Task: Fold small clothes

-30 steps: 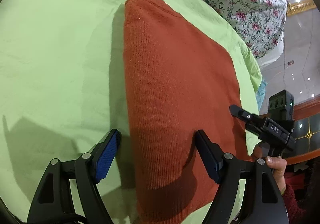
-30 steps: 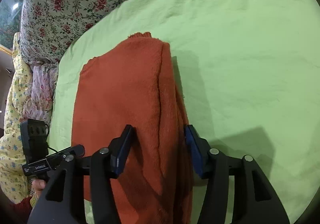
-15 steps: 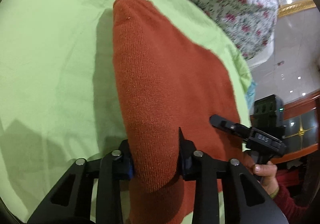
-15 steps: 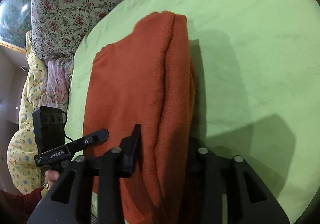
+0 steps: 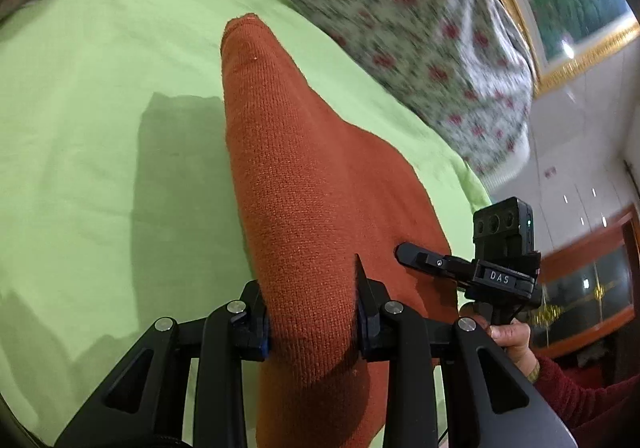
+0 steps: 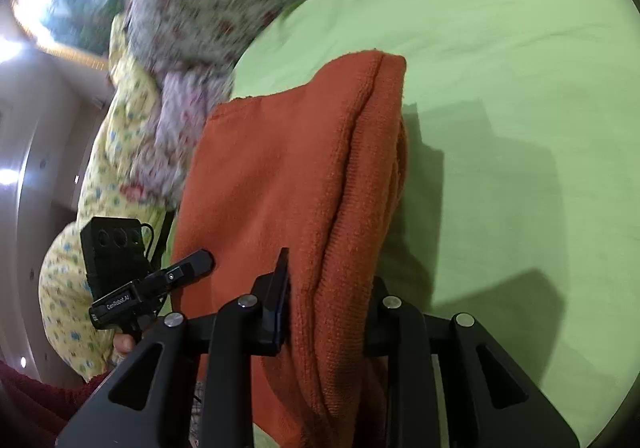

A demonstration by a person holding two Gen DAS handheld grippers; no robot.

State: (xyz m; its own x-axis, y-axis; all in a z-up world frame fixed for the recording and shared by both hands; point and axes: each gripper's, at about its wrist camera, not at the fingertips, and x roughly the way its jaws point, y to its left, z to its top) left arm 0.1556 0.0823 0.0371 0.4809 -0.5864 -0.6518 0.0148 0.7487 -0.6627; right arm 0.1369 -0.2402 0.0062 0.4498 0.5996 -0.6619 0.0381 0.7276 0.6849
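Left gripper (image 5: 312,312) and right gripper (image 6: 326,312) have just closed, and we see each clamped on a near corner of the orange knit (image 5: 320,187); its length runs straight ahead of both, over the green sheet (image 5: 100,107).

Your right gripper (image 6: 326,304): jaws have just been closing, pinching the orange knit garment (image 6: 280,183).
Garment: folded edge lifted off the green sheet (image 6: 520,87).
Your left gripper (image 6: 192,264): at the garment's other side.
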